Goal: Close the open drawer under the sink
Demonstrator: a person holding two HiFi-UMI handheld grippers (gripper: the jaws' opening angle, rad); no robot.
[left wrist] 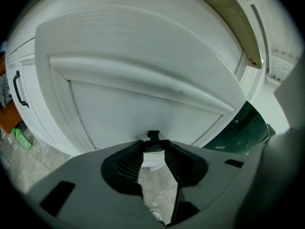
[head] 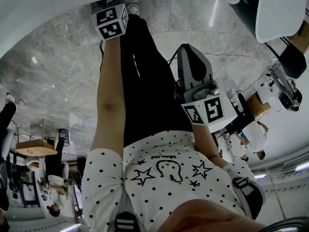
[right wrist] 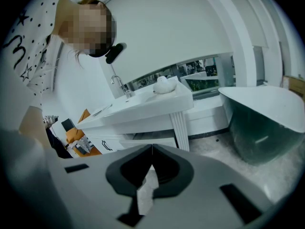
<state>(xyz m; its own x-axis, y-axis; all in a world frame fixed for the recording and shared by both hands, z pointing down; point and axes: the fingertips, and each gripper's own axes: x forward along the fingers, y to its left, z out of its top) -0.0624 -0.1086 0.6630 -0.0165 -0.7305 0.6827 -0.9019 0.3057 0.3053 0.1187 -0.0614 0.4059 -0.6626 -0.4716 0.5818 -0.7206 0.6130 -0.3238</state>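
Honestly, the white panelled wooden drawer front (left wrist: 143, 70) is sticking out from under the white sink counter (right wrist: 143, 104) and fills most of the left gripper view. That puts it right in front of the left gripper (left wrist: 154, 146), whose jaws are parted a little, with nothing between them but the panel's lower edge and the grey marble floor (left wrist: 157, 194). My worry is that gap. If the push goes in with the jaws apart, one tip could ride under the bottom edge or snag the small black bit (left wrist: 152, 135) just past the tips (maybe the drawer's pull, I can't tell). The contact also looks low on the panel, so I'd guess the drawer could tip or rack on its runners and jam part way. Push too hard and it slams into the cabinet. Next door, the white cabinet door (left wrist: 33, 94) with its black bar handle (left wrist: 18, 87) and the dark green-sided bathtub (right wrist: 259, 123) are near enough to clip on a sloppy swing. The right gripper (right wrist: 151, 149) is clenched on nothing and well away, so it's no help for steadying.
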